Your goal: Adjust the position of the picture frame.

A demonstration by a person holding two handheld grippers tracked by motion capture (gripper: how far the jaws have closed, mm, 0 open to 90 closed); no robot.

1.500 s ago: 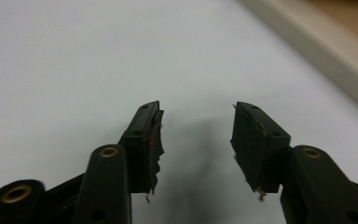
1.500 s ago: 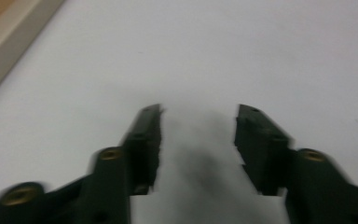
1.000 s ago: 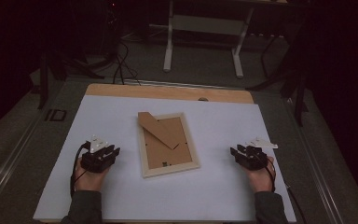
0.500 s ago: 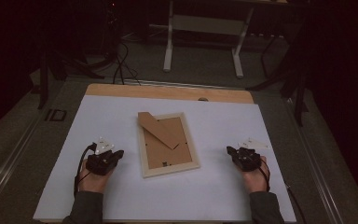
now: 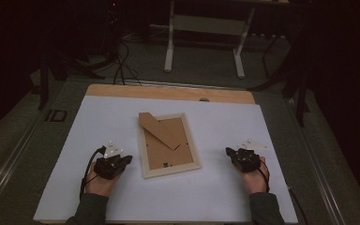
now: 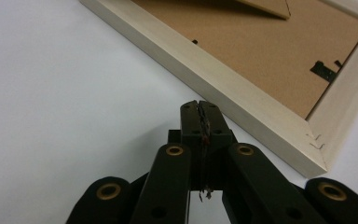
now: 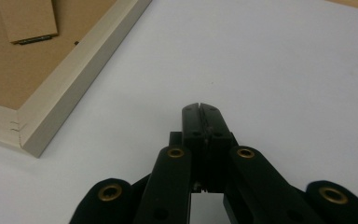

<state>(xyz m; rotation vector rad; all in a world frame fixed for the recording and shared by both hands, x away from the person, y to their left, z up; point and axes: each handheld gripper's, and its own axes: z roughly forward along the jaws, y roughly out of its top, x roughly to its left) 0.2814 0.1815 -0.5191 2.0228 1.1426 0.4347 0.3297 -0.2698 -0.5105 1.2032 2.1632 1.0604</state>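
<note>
While the picture frame (image 5: 168, 144) lies face-down near the middle of the white mat (image 5: 98, 122), its brown backing and folded stand face up and its pale wooden border rests flat, slightly rotated to the mat's edges. Bare mat surrounds the frame on all four sides. The left gripper (image 5: 124, 160) sits just beside the frame's left rail, jaws pressed together with nothing between them. The right gripper (image 5: 229, 152) rests apart from the frame's right rail, jaws likewise closed and empty.
</note>
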